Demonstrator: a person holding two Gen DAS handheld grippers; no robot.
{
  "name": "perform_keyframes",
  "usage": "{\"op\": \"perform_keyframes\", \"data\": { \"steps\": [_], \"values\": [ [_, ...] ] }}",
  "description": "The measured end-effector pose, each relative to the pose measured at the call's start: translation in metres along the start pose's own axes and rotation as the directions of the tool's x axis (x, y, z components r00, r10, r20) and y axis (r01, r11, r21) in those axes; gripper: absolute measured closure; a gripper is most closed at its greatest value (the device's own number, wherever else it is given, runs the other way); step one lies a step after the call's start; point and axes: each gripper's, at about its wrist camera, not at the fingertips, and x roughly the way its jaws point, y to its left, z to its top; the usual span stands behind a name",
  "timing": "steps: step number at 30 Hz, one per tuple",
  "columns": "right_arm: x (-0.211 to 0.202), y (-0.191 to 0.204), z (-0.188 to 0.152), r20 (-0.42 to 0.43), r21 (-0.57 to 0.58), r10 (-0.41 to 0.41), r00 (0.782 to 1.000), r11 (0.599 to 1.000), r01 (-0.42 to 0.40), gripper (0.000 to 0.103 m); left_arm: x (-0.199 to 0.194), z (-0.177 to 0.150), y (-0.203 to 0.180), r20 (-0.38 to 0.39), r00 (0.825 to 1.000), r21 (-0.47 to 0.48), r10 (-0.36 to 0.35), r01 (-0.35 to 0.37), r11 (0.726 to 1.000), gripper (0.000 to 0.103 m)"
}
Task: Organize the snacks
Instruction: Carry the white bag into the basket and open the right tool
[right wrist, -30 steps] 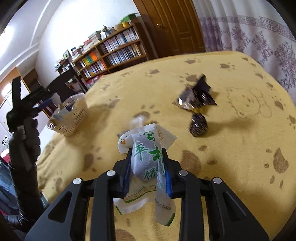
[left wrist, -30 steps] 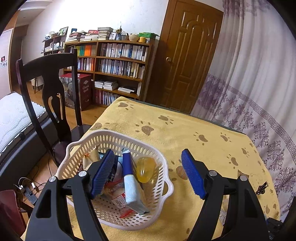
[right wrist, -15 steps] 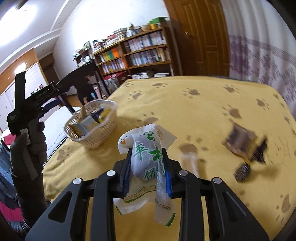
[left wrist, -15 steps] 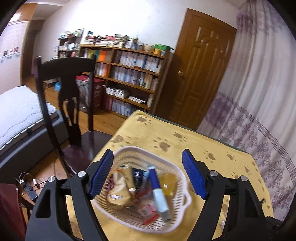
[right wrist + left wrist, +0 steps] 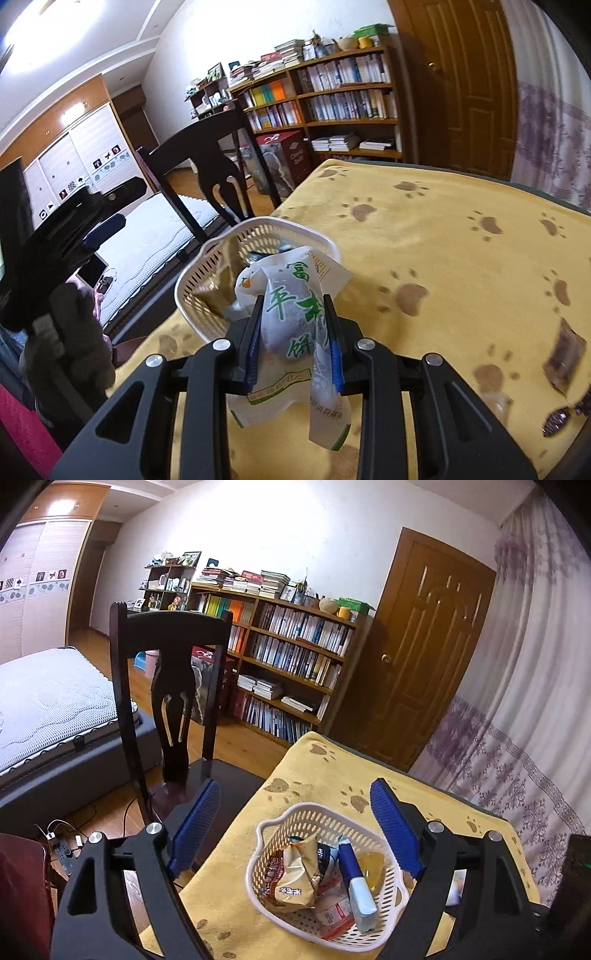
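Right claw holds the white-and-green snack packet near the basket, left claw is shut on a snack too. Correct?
Not quite. The left wrist view shows the left claw open and empty above the basket. The right claw does grip the packet near the basket.

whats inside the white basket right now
The white basket holds a tan snack bag, a blue-and-white tube, a yellow jelly cup and red-printed packets. Anything beneath them is covered.

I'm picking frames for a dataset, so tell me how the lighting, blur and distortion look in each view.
Left wrist view: dim and warm, strong fisheye bending of the door, and the basket is sharp. Right wrist view: brighter, ceiling glare top left, the white snack packet is sharp, and the dark wrappers at the right edge are smeared.
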Motion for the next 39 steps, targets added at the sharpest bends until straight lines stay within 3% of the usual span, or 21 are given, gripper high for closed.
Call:
{"op": "perform_keyframes", "data": {
  "steps": [14,21,34,39],
  "values": [
    [0.061,0.044,0.033,-0.066,0.003,0.051,0.997,0.999,-0.051,0.073,-0.005,0.006,-0.001,0.019,1.0,-0.011,-0.012,0.012,1.0,0.012],
    [0.081,0.039,0.043,-0.084,0.14,0.165,0.983,0.978,-0.152,0.07,-0.005,0.005,-0.007,0.022,1.0,-0.003,-0.015,0.015,1.0,0.011],
    [0.058,0.033,0.024,-0.067,0.106,0.156,0.986,0.983,-0.148,0.07,-0.006,0.004,-0.006,0.022,1.0,-0.006,-0.012,0.012,1.0,0.011],
    [0.047,0.047,0.015,-0.077,0.082,0.232,0.97,0.971,-0.225,0.07,-0.008,0.005,-0.009,0.027,1.0,-0.004,-0.016,0.016,1.0,0.011]
  ]
}}
